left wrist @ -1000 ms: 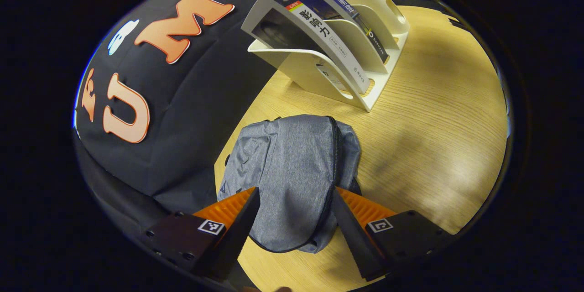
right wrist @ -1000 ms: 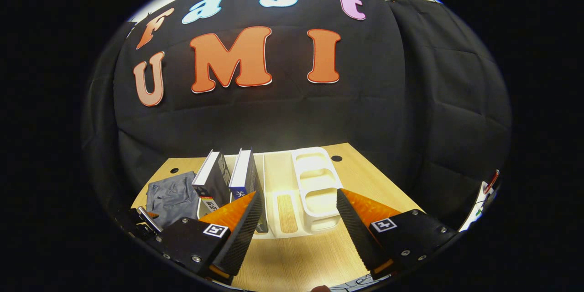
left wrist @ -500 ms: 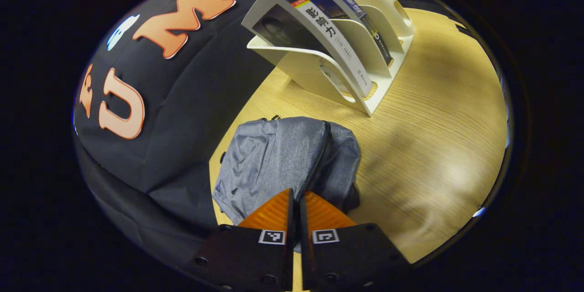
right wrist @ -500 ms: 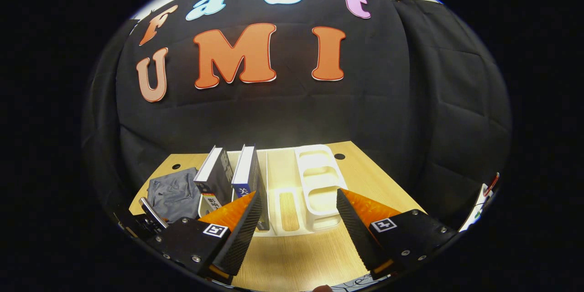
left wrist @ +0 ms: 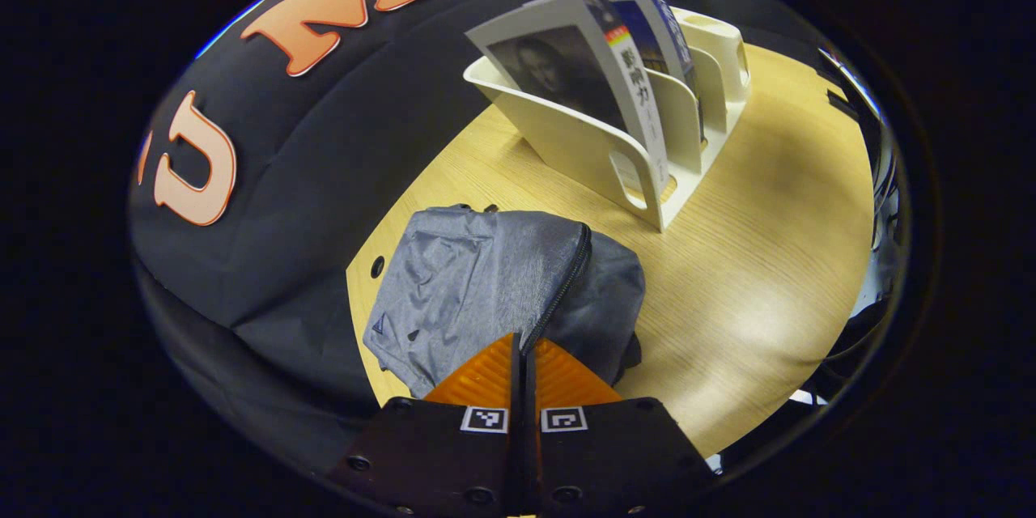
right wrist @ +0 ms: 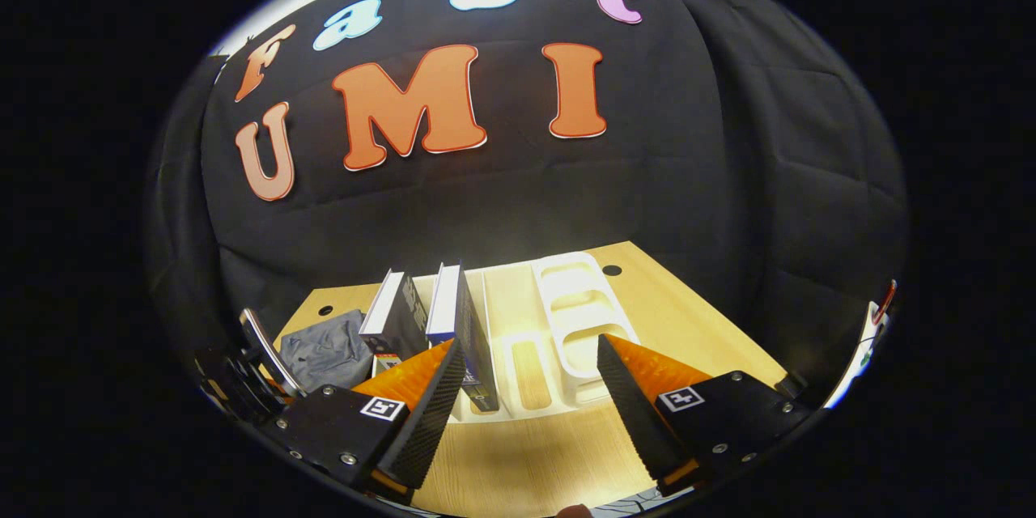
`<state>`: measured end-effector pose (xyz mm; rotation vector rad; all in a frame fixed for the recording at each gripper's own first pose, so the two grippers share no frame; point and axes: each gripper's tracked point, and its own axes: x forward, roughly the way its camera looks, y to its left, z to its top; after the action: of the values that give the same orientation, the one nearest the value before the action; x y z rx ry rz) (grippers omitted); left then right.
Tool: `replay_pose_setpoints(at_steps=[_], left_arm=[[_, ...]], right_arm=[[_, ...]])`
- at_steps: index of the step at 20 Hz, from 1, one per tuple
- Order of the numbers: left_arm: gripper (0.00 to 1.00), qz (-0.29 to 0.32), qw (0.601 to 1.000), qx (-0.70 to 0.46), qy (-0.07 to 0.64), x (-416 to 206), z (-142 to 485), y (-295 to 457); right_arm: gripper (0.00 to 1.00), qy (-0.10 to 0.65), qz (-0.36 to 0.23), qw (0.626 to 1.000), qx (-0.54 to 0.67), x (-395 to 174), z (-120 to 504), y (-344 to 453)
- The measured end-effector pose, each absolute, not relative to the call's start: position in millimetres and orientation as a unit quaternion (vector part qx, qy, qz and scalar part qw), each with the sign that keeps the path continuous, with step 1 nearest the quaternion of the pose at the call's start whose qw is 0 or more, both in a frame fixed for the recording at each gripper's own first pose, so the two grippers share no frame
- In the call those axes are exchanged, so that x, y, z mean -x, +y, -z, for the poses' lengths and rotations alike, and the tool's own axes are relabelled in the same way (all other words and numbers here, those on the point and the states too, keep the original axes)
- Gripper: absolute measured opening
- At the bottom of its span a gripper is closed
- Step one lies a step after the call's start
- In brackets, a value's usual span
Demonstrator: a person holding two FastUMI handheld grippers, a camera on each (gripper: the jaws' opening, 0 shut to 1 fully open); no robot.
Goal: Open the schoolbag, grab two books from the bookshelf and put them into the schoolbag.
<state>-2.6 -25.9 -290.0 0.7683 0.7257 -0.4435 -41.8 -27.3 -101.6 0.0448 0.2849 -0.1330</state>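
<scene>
A soft grey cloth schoolbag (left wrist: 494, 283) lies flat on the pale wooden worktop (left wrist: 753, 259), close to the worktop's edge by the black cloth wall (left wrist: 324, 162). A dark zip (left wrist: 560, 291) runs along the bag. In the left gripper view, the left gripper (left wrist: 523, 348) has its two fingers pressed together right at the near end of that zip. I cannot tell if they pinch the zip pull or only touch the cloth. Farther along the worktop stands a cream plastic bookshelf (left wrist: 599, 150) with slots. Two books lean in it. The book with a grey picture cover (left wrist: 566, 69) is in the slot nearest the bag, and the book with a dark blue cover (left wrist: 660, 24) is in the slot just behind it. In the right gripper view, the right gripper (right wrist: 526, 388) hangs above the near edge of the worktop with its fingers spread wide apart and nothing between them. It faces the bookshelf (right wrist: 566, 316), where both books (right wrist: 429, 316) stand in the slots on the bag's side. The grey schoolbag (right wrist: 328, 352) lies beside the shelf there, and the left gripper (right wrist: 259, 364) shows at its near end.
</scene>
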Motion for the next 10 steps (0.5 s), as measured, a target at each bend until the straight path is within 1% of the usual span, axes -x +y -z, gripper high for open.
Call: replay_pose_setpoints(at_steps=[4, 10], left_arm=[[0.01, 0.213, 0.852, -0.341, 0.335, -21.9, 237.2, -8.3], [0.01, 0.221, 0.871, -0.323, 0.297, -77.6, 161.6, 9.1]], right_arm=[[0.98, 0.155, 0.065, 0.985, -0.038, 46.4, 109.6, -16.7], [0.98, 0.169, 0.064, 0.983, -0.028, 48.6, 121.7, 11.0]])
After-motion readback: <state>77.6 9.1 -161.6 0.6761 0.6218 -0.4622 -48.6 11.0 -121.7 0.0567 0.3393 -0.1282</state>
